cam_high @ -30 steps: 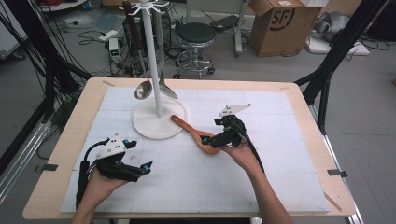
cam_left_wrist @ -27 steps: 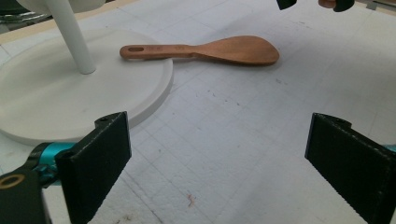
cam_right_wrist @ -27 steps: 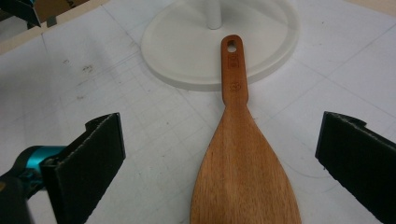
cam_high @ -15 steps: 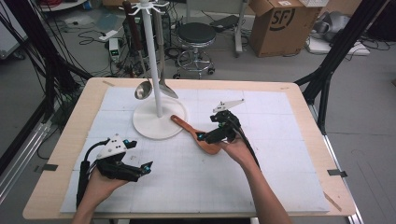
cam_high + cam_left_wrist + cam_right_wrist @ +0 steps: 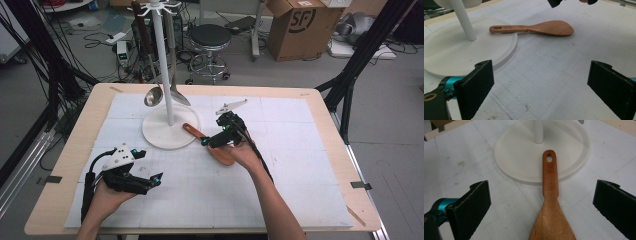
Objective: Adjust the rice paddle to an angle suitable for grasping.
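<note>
Wooden spatula (image 5: 212, 145) lies flat on the white mat (image 5: 300, 165), near mid-table, a bit toward the far edge. Handle end w/ hang-hole rests on the rim of the white round stand base (image 5: 155, 137); blade end on the mat, pointing toward the near-right corner. In right gripper view the handle (image 5: 549, 170) runs straight up the centre, hole over the base disc (image 5: 519, 152), blade widening at the bottom edge.

Right gripper (image 5: 220, 139): held above the spatula's blade end, jaws spread wide, one either side of the spatula, not touching it. Nothing gripped. Hand behind it, forearm coming in from the near edge. Grey three-cornered plate on top sticks out toward the far edge.

Left gripper (image 5: 150, 180): near-left part of the mat, well apart from the spatula, low over the surface; whether it rests on it can't be told. Jaws released, wide gap, nothing btwn them. Left gripper view looks across the mat at the spatula (image 5: 534, 28) and the base (image 5: 461, 50), w/ white pole (image 5: 462, 21) rising from it.

Stand: pole (image 5: 162, 60) upright, hooks at top. A metal ladle (image 5: 152, 95) and a metal spoon (image 5: 177, 92) hang from it, bowls just above the base. Dark-handled utensil also hanging, details unclear.

Wooden table (image 5: 325, 115) edge shows round the mat.
</note>
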Demonstrator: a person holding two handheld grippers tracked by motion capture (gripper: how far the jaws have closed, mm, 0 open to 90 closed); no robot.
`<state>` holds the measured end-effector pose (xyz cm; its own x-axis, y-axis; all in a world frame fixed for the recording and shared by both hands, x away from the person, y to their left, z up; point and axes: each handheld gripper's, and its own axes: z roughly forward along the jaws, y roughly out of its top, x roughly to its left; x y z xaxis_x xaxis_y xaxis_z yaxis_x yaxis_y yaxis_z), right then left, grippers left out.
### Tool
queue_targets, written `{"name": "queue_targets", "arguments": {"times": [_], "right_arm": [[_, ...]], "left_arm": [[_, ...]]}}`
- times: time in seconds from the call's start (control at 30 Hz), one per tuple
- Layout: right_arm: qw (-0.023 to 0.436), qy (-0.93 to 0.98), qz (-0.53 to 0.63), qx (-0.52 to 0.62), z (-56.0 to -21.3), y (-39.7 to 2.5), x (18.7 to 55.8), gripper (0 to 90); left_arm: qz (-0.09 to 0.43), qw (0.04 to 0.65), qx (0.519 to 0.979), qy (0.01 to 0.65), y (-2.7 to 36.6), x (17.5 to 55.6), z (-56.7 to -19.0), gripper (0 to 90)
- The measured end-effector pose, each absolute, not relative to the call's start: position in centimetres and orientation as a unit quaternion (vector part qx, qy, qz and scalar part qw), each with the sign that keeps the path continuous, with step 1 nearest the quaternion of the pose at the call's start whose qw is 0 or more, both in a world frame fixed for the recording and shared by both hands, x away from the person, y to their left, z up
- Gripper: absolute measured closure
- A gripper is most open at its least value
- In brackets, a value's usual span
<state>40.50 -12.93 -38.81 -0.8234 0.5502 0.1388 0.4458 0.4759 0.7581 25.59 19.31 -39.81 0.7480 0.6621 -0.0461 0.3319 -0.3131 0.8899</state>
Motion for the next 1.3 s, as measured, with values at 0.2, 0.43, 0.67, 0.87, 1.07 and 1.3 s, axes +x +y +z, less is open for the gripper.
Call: {"name": "queue_targets", "arguments": {"times": [0.2,0.43,0.67,0.87,1.07,1.3], "right_arm": [[0.058,0.856,0.419,0.296,-40.3,-12.2,41.1,5.3],[0.053,0.856,0.409,0.312,-42.4,-11.5,41.8,5.3],[0.041,0.86,0.402,0.312,-43.7,-11.1,42.2,19.5],[0.046,0.863,0.392,0.315,-44.3,-10.9,42.4,26.4],[0.05,0.867,0.379,0.321,-44.7,-11.1,42.6,37.1],[0.067,0.871,0.372,0.314,-44.6,-10.9,42.6,48.5]], "left_arm": [[0.165,0.494,0.794,0.314,19.2,25.6,-39.9,7.5],[0.166,0.494,0.793,0.315,19.3,25.7,-40.0,7.5],[0.167,0.494,0.794,0.313,19.2,25.7,-40.0,7.5],[0.166,0.494,0.794,0.314,19.3,25.7,-40.0,7.5],[0.166,0.495,0.793,0.314,19.4,25.7,-40.0,7.5],[0.164,0.492,0.795,0.314,19.2,25.8,-40.1,7.5]]}}
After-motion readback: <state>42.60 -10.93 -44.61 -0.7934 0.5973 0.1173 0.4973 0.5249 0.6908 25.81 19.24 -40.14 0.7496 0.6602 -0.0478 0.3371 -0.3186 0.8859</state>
